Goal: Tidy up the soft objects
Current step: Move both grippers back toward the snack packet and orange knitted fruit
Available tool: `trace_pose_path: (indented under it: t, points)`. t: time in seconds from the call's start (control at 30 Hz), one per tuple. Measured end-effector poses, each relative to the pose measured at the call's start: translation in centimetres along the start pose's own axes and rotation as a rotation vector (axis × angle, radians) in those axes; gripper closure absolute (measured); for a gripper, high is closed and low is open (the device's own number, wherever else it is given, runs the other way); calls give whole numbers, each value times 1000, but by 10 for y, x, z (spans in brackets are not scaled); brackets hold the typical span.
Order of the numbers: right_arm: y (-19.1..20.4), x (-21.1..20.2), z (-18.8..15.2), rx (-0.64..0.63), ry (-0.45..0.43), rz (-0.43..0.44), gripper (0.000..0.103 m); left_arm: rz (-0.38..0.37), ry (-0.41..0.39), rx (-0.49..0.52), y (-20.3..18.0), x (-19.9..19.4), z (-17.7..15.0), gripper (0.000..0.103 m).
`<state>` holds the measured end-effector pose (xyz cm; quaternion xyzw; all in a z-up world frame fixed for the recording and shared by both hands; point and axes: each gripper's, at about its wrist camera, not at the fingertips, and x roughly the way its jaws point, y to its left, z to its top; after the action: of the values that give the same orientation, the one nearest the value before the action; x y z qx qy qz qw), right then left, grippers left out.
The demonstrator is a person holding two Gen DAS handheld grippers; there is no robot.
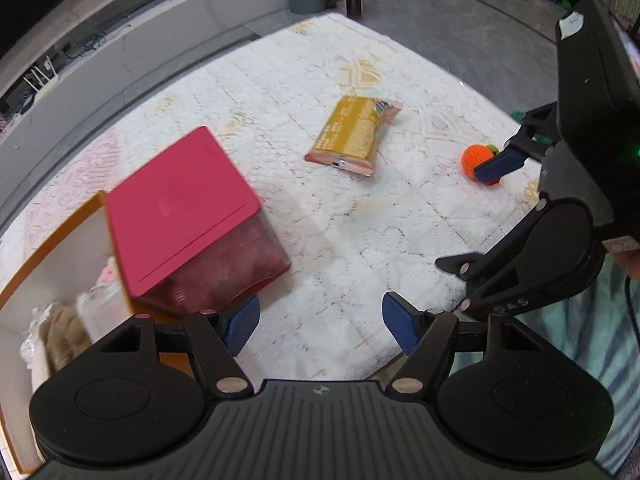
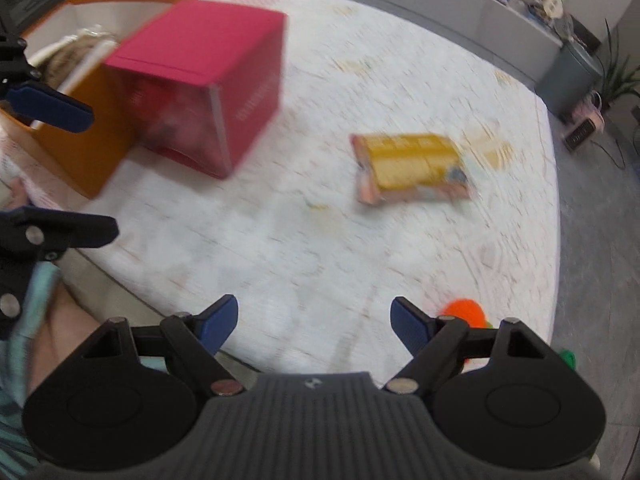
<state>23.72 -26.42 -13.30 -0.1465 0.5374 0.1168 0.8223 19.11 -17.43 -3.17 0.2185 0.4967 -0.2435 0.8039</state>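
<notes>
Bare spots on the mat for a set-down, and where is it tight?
Bare mat between the red box, the yellow packet and the orange knitted ball; more beyond the packet. It is tight at the orange bin, already holding items, with the red box right against it.

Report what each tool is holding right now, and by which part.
Nothing is held. The left tool and right tool both stand open and empty above the white cloth.

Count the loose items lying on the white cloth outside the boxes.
2. The yellow snack packet lies mid-cloth, apart from the red box. The orange crocheted ball sits near the cloth's right edge, partly behind a right gripper finger. Others may be hidden behind the grippers.
</notes>
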Motion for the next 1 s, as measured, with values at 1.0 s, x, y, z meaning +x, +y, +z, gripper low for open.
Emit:
trace_pose_path:
  t: [1.0]
  points:
    - [-127,59,25,20,208,-9,22,-60,66,200,-25,106,109,16]
